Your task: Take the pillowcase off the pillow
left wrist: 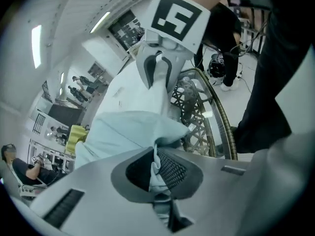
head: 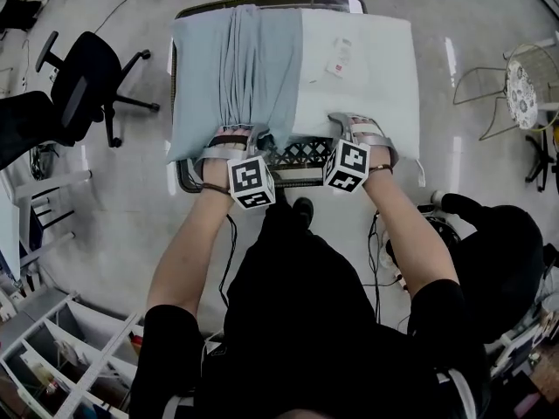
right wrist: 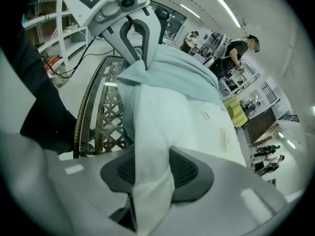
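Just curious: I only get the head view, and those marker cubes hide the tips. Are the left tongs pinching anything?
Observer: Yes. The left tongs are closed on a thin fold of the light blue pillowcase.
Operator: And the right ones?
Observer: The right tongs are clamped on the white pillow itself, at its near edge.
Operator: Is it the same grip on both?
Observer: No. The right tongs stand wider apart, around a thicker bunch of the pillow.

pillowcase (head: 236,68): pale blue, bunched leftward | pillow (head: 367,68): white, seemingly half bared
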A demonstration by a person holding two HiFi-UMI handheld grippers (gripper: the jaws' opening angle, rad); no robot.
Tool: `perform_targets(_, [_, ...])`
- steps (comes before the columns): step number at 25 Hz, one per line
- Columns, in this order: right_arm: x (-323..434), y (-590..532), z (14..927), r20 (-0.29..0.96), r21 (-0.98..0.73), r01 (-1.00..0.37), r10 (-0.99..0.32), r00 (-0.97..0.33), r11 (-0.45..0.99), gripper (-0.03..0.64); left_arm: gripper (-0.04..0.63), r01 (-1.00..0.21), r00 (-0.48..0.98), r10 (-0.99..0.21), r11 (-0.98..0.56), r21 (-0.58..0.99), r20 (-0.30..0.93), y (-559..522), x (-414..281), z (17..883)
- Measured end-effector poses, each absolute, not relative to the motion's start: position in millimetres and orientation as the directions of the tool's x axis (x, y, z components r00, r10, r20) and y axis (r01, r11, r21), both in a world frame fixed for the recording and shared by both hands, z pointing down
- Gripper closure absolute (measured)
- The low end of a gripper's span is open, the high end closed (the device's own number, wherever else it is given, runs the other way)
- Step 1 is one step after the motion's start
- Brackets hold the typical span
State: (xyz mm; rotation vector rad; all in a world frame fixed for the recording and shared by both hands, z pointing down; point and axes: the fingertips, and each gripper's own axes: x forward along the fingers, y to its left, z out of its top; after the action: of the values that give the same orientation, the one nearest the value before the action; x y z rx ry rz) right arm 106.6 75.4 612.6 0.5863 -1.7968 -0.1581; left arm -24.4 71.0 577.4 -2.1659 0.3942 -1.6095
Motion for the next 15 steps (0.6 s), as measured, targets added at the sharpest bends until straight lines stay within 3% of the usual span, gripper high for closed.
perform_targets(8, [124,77,580,0.868,0.349,-0.301,-0.427,-0.253,0.888,0.472,0.586,-0.090,0.284,-0.453,-0.890,-0.447,0.845,70,-60,555])
perform_targets(14, [135,79,576,0.886,0.299,-0.349,-0.394,-0.244,0.888,0.472,0.581,-0.212,0.396,-0.416,-0.909,-0.359,0.819,84,-48,538])
perform_targets(15, [135,79,578,0.890,0.290,-0.362,-0.389,-0.240,0.886,0.472,0.554,-0.240,0.406,-0.434,-0.900,-0.364,0.804,86,-48,535])
